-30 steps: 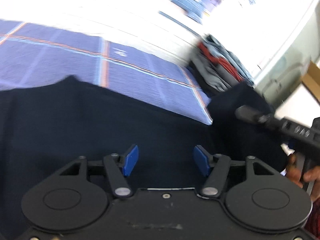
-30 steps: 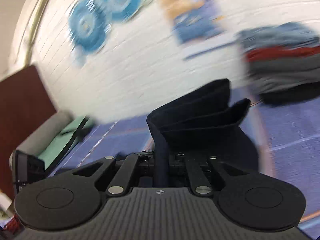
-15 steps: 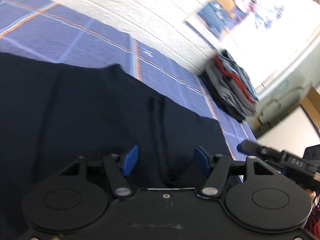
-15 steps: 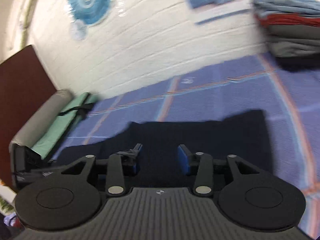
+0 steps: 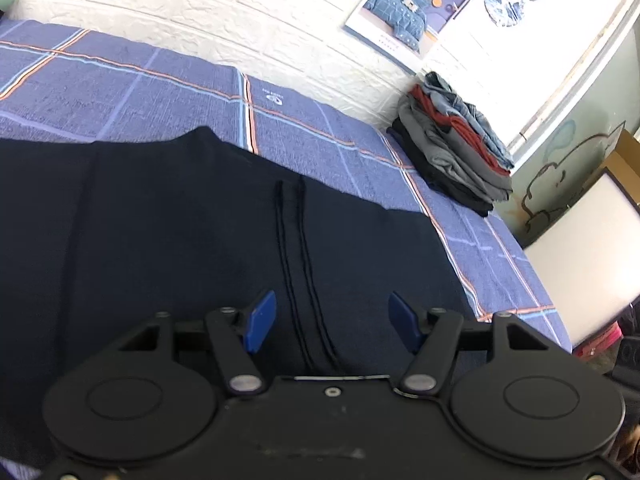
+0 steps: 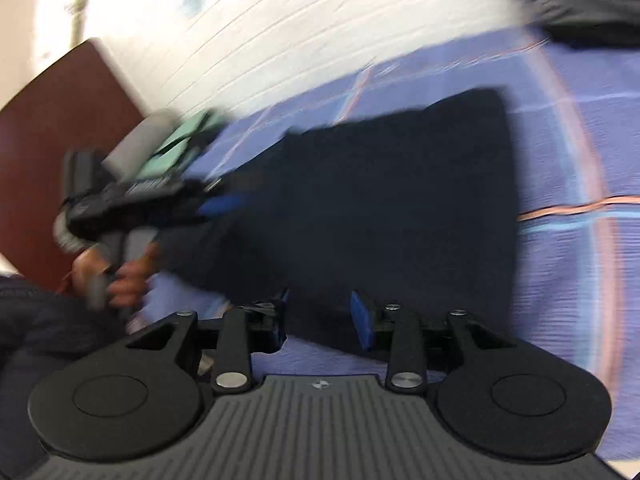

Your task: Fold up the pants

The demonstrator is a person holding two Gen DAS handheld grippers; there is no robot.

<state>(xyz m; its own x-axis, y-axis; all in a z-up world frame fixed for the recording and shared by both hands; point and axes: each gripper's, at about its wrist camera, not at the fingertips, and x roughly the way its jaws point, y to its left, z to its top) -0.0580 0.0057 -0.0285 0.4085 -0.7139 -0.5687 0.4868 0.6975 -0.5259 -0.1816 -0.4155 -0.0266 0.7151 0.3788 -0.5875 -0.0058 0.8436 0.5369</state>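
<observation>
- Pants (image 5: pixel 180 240): dark navy, near black; spread flat on the bedspread (image 5: pixel 120 96), folded into a broad panel; two thin drawstrings (image 5: pixel 296 264) run down the cloth.
- Bedspread: blue, with orange, white and pale-blue lines; a small white logo (image 5: pixel 275 98) sits beyond the pants, too small to read.
- Poster (image 5: pixel 408 4) on the wall beyond the pants: "DAY" legible at its top; the rest unreadable.
- Clothes pile (image 5: pixel 452 152): grey, red and blue, to the right of the pants.
- Left gripper (image 5: pixel 332 320): jaws apart, empty, over the pants' near part, drawstrings between them.
- Right gripper (image 6: pixel 318 318): jaws apart after opening and then narrowing slightly, empty, at the pants' near edge; view blurred.
</observation>
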